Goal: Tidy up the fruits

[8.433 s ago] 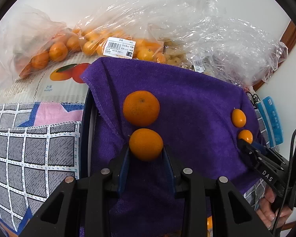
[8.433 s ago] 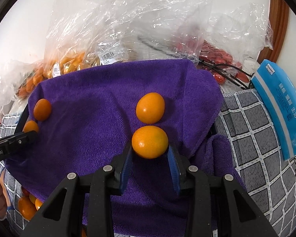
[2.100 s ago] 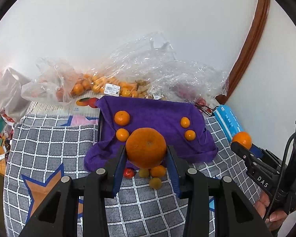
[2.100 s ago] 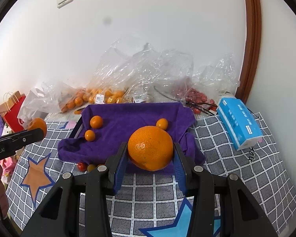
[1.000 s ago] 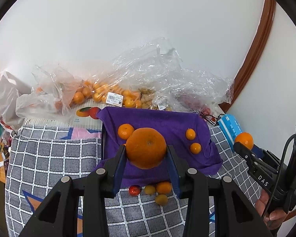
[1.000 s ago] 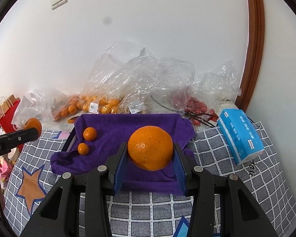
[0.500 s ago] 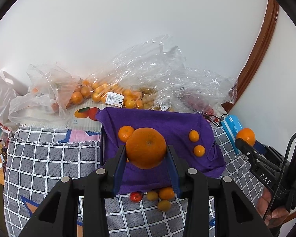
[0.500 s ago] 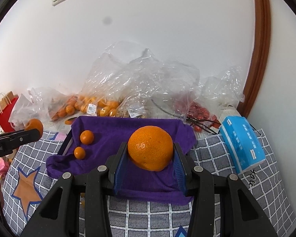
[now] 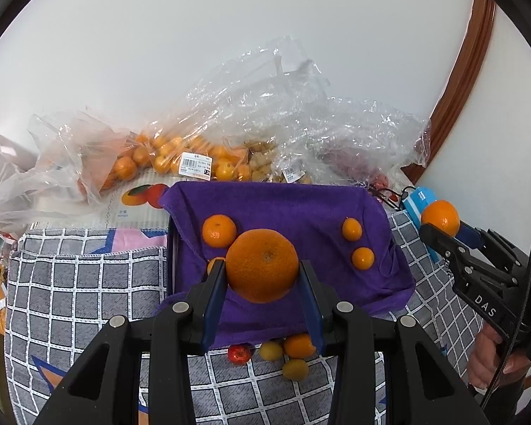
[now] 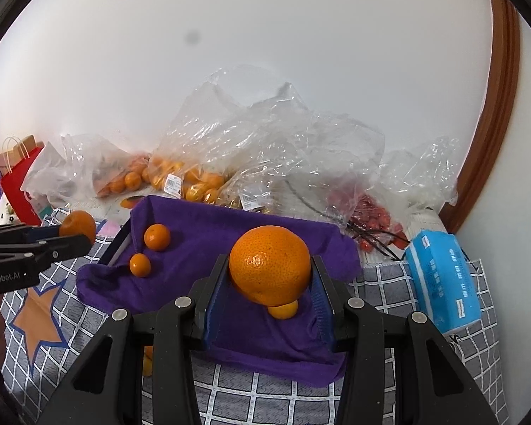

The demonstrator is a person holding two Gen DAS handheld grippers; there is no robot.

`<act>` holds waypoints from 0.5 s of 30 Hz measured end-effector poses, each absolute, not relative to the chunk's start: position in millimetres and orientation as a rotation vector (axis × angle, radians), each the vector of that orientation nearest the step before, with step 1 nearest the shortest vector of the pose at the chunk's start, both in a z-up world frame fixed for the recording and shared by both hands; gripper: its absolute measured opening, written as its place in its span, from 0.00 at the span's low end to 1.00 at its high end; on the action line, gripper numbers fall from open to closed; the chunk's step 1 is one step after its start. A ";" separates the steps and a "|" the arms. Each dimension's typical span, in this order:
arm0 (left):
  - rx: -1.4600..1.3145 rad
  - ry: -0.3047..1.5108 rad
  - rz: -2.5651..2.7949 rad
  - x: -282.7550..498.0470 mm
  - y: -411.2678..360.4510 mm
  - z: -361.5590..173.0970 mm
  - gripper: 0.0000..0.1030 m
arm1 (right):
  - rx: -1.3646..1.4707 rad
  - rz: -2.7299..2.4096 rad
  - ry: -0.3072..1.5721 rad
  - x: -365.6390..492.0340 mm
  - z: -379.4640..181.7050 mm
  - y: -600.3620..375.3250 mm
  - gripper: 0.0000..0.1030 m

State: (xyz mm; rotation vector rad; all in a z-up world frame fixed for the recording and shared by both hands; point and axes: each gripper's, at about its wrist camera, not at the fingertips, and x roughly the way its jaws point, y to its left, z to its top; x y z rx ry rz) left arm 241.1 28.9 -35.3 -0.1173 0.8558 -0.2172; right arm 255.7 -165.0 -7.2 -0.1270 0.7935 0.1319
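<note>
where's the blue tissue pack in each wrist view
Left wrist view: blue tissue pack at the right edge of the purple towel, mostly hidden behind the right hand-held gripper and its orange.
Right wrist view: blue tissue pack in full at lower right, on the checked cloth.
Shared landmark: the purple towel.

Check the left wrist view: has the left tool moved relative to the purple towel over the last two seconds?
Yes. The left tool, gripping a large orange, has come closer to the purple towel, which now fills more of the view.
</note>
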 end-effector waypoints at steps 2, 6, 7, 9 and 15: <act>-0.119 0.861 -0.213 244.2 29.0 -37.8 0.37 | -0.115 0.123 0.794 258.4 -9.8 -168.4 0.43; -0.122 0.882 -0.198 253.2 31.8 -43.3 0.37 | -0.071 0.103 0.802 266.6 -17.9 -179.7 0.43; -0.120 0.885 -0.193 256.3 33.2 -44.8 0.37 | -0.069 0.098 0.805 268.2 -19.8 -180.9 0.43; -0.125 0.887 -0.188 260.6 36.5 -47.1 0.37 | -0.065 0.085 0.814 273.6 -26.7 -183.5 0.43; -0.146 0.893 -0.166 272.6 48.2 -55.7 0.37 | -0.073 0.061 0.826 283.6 -43.2 -191.2 0.43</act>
